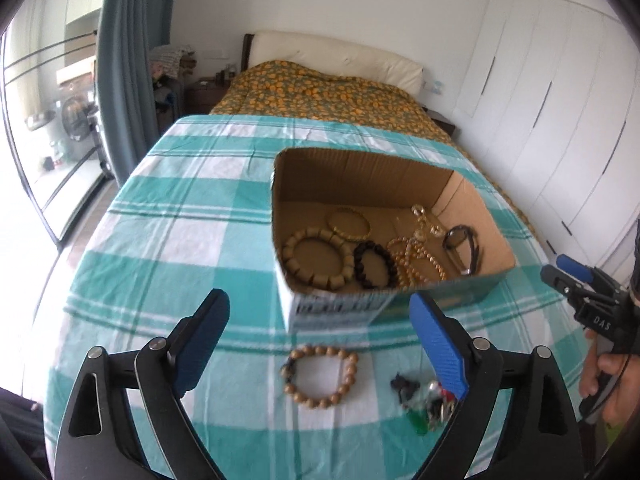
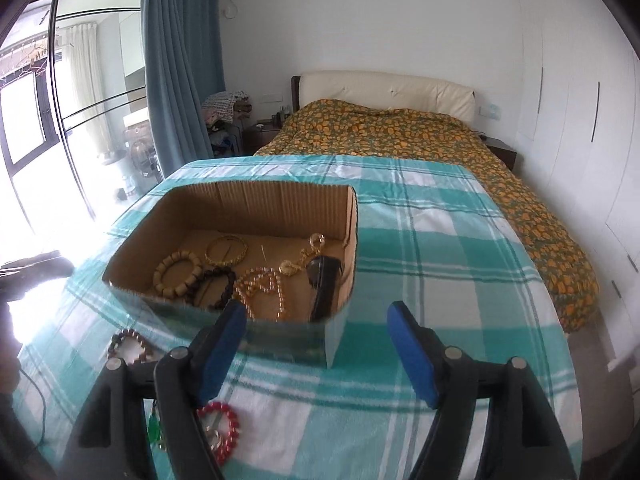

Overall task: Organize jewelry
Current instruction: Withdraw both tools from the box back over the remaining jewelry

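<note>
One box (image 1: 340, 312), seven bracelets (five inside) (image 1: 317, 259).

Teal-and-white checked tablecloth (image 1: 168, 240) is showing beneath the blue-padded left gripper (image 1: 320, 344); tan wooden bead bracelet (image 1: 320, 376) is lying between its fingers, brown cardboard box (image 1: 360, 172) ahead.

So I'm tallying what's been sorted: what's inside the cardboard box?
Inside the cardboard box: chunky tan bead bracelet, gold bangle, dark bead bracelet, pale beaded strand, gold chain, black strap piece. The near wall hides the floor's front edge.
</note>
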